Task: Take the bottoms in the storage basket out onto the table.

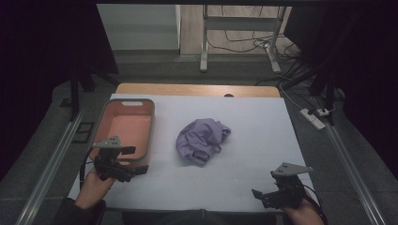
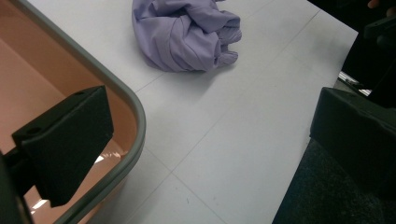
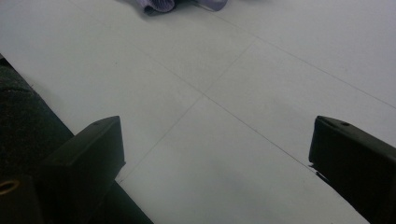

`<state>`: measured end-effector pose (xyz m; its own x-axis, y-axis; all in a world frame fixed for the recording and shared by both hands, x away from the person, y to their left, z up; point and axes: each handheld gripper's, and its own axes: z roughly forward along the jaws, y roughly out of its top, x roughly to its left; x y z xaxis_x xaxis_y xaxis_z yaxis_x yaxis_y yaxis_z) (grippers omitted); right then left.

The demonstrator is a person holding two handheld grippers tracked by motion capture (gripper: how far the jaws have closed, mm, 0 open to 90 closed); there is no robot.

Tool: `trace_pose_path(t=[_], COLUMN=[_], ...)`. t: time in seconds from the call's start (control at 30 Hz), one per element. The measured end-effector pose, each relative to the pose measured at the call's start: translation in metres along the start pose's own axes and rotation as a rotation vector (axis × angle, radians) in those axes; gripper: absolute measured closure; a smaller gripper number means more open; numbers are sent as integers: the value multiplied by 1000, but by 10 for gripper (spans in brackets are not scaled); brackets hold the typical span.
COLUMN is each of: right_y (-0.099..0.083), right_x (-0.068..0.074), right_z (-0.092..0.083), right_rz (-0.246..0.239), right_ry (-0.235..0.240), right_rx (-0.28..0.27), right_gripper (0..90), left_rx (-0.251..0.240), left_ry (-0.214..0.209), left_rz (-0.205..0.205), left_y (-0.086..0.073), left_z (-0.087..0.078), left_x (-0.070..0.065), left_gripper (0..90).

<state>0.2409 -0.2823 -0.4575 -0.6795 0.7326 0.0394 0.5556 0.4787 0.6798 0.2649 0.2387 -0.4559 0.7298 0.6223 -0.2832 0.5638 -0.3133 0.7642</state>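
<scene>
A crumpled purple cloth [image 1: 202, 139] lies mid-surface [image 1: 244, 173], just beside a pink basket [image 1: 126, 127] at its 9 o'clock. The left hand-held gripper [image 1: 123, 161] hangs over the basket's near corner, jaws wide and empty. The right hand-held gripper [image 1: 267, 194], at 4 o'clock from the cloth, is likewise spread, holding nothing.

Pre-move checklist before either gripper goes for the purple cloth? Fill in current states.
1. Left gripper jaws wide apart, nothing between them: ok.
2. Right gripper jaws wide apart, nothing between them: ok.
3. Purple cloth lies bunched on the white table cover, free of both grippers: ok.
4. Pink bin sits upright, open, nothing seen inside: ok.
5. Path from each gripper to the cloth is bare cover: ok.
6. Left gripper clear of the bin: not ok, one jaw sits over its near rim.
</scene>
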Motion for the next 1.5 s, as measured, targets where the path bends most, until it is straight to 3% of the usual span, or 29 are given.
trace_pose_path(t=[0.27, 1.2, 1.5], right_y=[0, 0, 1], right_x=[0, 1, 1], right_z=[0, 1, 1], right_rz=[-1, -7, -14], right_ry=[0, -1, -1], right_rx=[2, 7, 16], right_gripper=[36, 36, 39], left_rx=[-12, -21, -12], left_ry=[22, 83, 123], left_rz=[-1, -68, -79], left_y=[-7, -46, -56], left_z=[-6, -32, -41], left_x=[-1, 7, 10], left_gripper=[0, 0, 0])
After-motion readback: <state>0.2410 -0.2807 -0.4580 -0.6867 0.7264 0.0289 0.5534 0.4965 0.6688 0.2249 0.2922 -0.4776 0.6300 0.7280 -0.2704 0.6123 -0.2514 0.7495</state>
